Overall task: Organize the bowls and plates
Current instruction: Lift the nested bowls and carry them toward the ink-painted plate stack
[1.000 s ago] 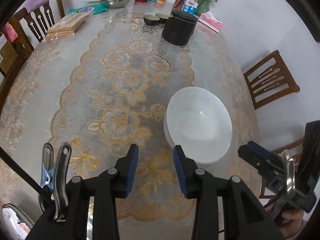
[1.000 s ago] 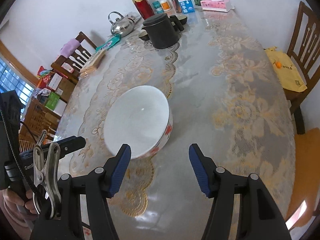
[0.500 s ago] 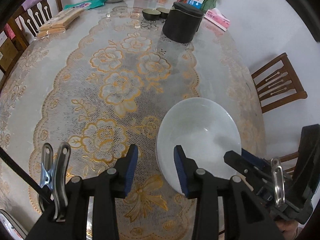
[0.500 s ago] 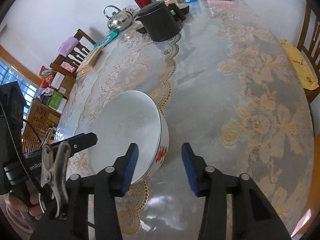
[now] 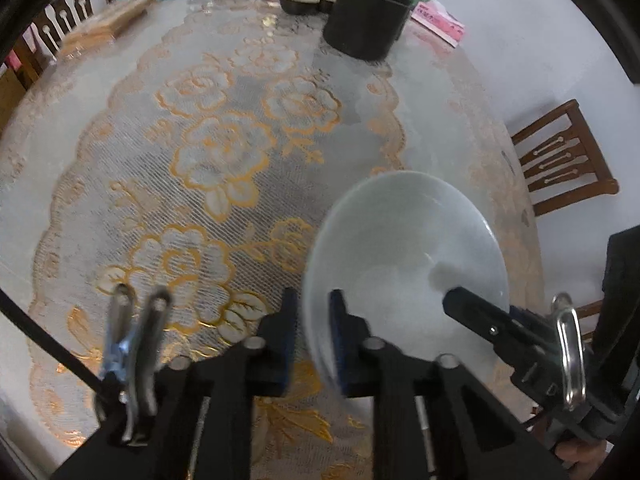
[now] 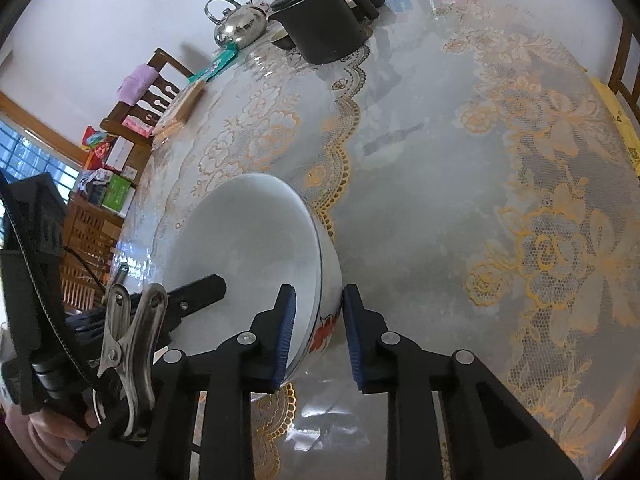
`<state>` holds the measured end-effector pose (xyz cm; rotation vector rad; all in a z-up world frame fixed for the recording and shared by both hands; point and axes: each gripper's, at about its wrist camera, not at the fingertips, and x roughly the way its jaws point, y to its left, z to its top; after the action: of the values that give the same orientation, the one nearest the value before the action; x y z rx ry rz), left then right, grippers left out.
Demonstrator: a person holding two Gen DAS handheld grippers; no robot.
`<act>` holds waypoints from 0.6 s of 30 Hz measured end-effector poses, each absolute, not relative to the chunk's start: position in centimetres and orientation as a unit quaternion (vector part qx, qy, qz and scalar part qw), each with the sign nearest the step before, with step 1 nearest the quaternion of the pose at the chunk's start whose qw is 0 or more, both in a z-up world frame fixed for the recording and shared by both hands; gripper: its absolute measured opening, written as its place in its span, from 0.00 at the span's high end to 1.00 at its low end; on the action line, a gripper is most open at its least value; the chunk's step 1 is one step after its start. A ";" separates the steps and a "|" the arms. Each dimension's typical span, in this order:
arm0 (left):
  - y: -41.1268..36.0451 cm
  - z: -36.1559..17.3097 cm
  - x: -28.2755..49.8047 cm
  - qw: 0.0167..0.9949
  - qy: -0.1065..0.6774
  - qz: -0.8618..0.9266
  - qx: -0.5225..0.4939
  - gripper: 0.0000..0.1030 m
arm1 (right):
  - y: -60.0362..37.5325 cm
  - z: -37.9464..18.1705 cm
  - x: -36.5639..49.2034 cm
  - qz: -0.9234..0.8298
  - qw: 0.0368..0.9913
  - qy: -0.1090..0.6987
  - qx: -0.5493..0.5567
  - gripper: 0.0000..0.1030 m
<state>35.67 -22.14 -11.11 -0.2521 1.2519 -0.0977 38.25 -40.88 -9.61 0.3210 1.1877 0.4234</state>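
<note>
The bench (image 5: 120,184) carries one white bowl (image 5: 404,264), and both grippers straddle opposite sides of its rim, so the step in hand looks like a two-handed lift. To do it well, I judge that both grips should be firm before any rise, the two hands should climb together and level, and neither should pull outward, since a glazed wall can slip from narrow pads. The left gripper (image 5: 313,322) has just been closing; its jaws now pinch the bowl's near-left rim, one jaw outside the wall, the other inside. The right gripper (image 6: 318,322) has also just been closing, with the flowered wall between its jaws: the inner jaw lies against the white inside, the outer just beside the painted outside, so it appears clamped on the rim.
</note>
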 end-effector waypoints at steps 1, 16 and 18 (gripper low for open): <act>-22.3 -11.0 35.5 0.803 0.583 -0.047 -0.112 0.87 | -40.9 -9.6 38.1 0.196 0.796 0.553 0.148 0.77; -22.3 -7.0 30.8 0.810 0.577 -0.051 -0.090 0.87 | -41.0 -6.5 33.7 0.167 0.804 0.540 0.187 0.82; -22.0 -6.2 29.6 0.811 0.575 -0.054 -0.095 0.87 | -41.0 -5.7 32.6 0.170 0.803 0.536 0.195 0.82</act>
<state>29.59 -21.98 -6.17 -0.2039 1.2287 -0.1146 32.61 -40.96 -5.74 0.4178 1.1487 0.3646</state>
